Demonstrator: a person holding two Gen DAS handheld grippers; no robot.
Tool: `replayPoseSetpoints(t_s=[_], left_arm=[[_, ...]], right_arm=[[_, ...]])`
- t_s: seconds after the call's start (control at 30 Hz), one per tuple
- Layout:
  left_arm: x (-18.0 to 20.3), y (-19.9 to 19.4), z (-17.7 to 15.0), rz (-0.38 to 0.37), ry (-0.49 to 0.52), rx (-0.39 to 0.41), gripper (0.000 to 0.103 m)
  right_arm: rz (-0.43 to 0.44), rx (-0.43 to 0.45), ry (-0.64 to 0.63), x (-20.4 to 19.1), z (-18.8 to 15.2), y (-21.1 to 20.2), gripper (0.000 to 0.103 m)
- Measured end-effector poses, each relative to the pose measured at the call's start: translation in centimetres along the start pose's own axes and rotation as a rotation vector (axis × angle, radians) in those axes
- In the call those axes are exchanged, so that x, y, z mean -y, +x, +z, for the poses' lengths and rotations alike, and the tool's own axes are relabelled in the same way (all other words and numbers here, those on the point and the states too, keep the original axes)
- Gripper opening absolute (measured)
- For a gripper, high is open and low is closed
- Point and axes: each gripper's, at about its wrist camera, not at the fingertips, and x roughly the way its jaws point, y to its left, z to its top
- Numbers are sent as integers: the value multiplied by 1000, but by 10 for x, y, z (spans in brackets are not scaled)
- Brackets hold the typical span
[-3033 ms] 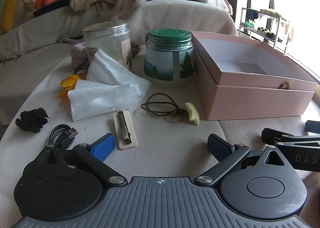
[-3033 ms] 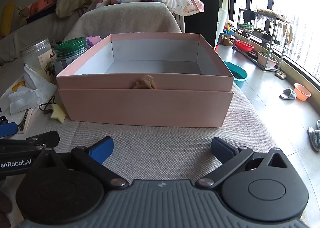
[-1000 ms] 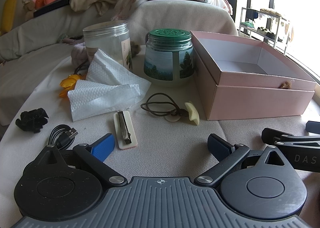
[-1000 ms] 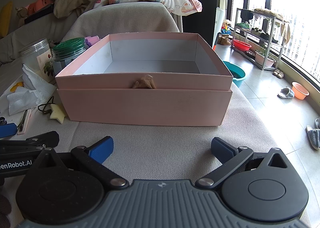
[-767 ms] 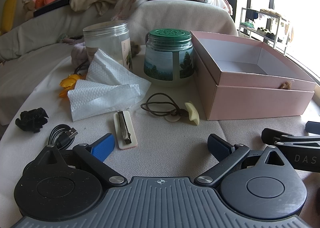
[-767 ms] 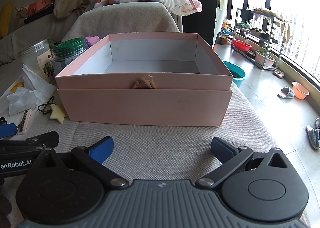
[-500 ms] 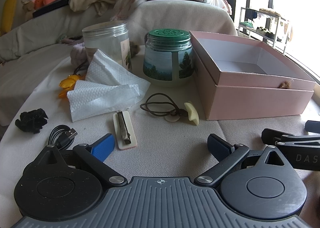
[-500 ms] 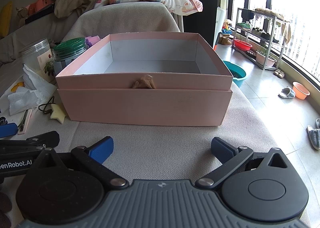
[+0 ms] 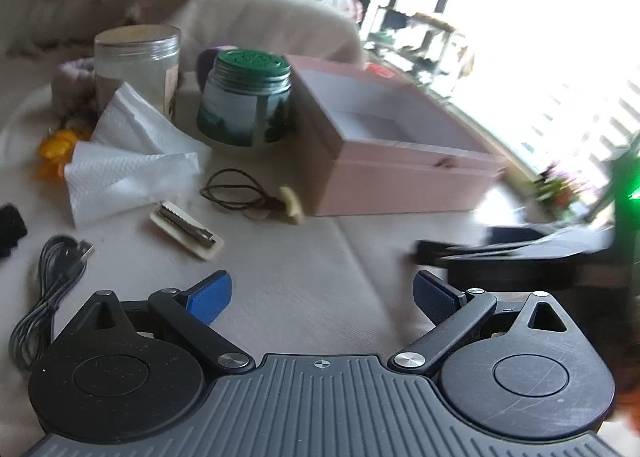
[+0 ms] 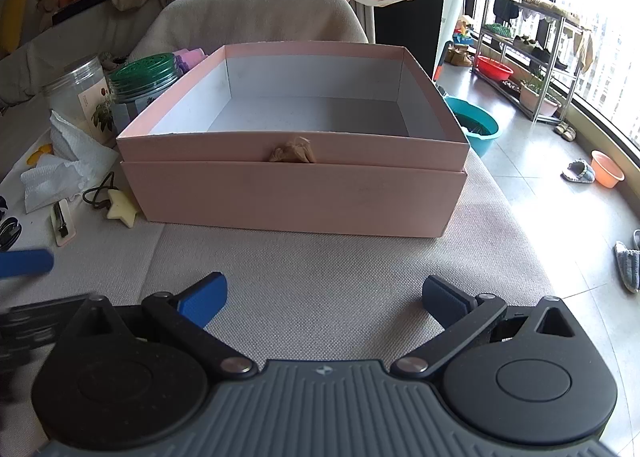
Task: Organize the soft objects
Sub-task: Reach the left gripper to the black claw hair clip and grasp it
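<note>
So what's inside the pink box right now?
The pink box looks empty: bare grey floor and walls. A strip of floor behind its front wall is hidden.

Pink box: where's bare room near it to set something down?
The pink box is bare inside, and so is the cloth between its front wall and the right gripper. Its left side is crowded: star charm, hair clip, tissue, green-lid jar.

Pink box — green-lidded jar
</note>
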Motion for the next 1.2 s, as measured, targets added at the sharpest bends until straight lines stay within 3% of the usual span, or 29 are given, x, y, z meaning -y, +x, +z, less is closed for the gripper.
replayPoseSetpoints(t_s=[0.1, 0.2, 0.27, 0.3, 0.37, 0.47, 0.53, 0.67, 0.7, 0.8, 0.87, 0.97, 1.0, 1.07, 1.2], left_arm=[[-16, -44, 10, 16, 31, 109, 100], [-49, -76, 24, 161, 96, 205, 100], [-85, -81, 33, 268, 88, 196, 100], [-105, -79, 37, 279, 61, 171, 100], [-148, -70, 40, 245, -48, 83, 100], [-188, -56, 35, 208, -164, 19, 99], [-183, -53, 28, 173, -135, 3, 97], [-141, -66, 15, 11, -36, -20, 96], [-135, -68, 14, 23, 4, -10, 93], [-111, -80, 16, 154, 184, 73, 91], [-113, -72, 22, 217, 244, 70, 91], [-140, -48, 27, 215, 133, -19, 81], [-147, -44, 28, 210, 103, -46, 66], [-157, -36, 27, 197, 68, -85, 41], [-161, -41, 18, 192, 45, -49, 42]], right_arm=[[28, 4, -24, 0, -3, -3, 103], [57, 9, -52, -3, -5, -6, 103], [59, 12, -52, -4, -6, -6, 103], [59, 13, -52, -3, -6, -6, 103], [58, 14, -51, -3, -6, -7, 103], [56, 14, -51, -3, -6, -7, 103], [52, 16, -55, -4, -6, -7, 103], [45, 20, -66, -7, -5, -7, 103], [48, 19, -64, -7, -5, -6, 103], [59, 16, -59, -7, -3, -4, 103], [59, 18, -61, -8, -3, -4, 103], [62, 20, -61, -8, -4, -5, 103], [67, 24, -65, -8, -4, -6, 102], [90, 38, -95, -10, -5, -11, 90], [187, 72, -191, -33, 4, -30, 88]])
